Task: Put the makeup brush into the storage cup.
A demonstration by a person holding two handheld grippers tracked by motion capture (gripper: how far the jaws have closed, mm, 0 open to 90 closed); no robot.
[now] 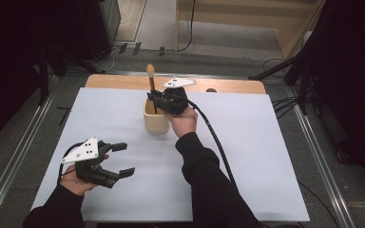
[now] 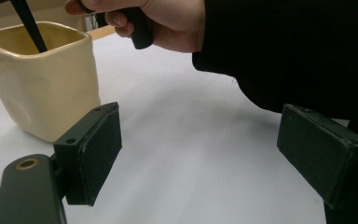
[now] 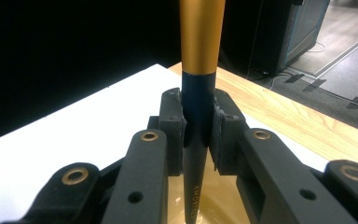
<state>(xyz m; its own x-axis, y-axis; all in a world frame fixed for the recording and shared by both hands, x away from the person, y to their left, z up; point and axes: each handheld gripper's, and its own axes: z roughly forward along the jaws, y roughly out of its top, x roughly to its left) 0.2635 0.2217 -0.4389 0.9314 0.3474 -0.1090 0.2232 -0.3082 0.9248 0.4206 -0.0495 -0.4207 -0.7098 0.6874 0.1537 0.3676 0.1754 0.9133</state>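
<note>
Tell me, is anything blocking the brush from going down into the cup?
Nothing visible does. The right gripper is shut on the black-and-gold makeup brush, whose dark handle already reaches straight down into the open top of the squarish cream ceramic cup. The left gripper sits open, off to the side.

The left tongs (image 2: 196,154) stand wide open above the white worktop (image 2: 191,140); beyond their left jaw stands a cream cup (image 2: 42,84) holding a dark stick (image 2: 30,25).

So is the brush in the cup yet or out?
In: brush handle's lower end sits inside the cup, upright, clamped by the right gripper.
</note>
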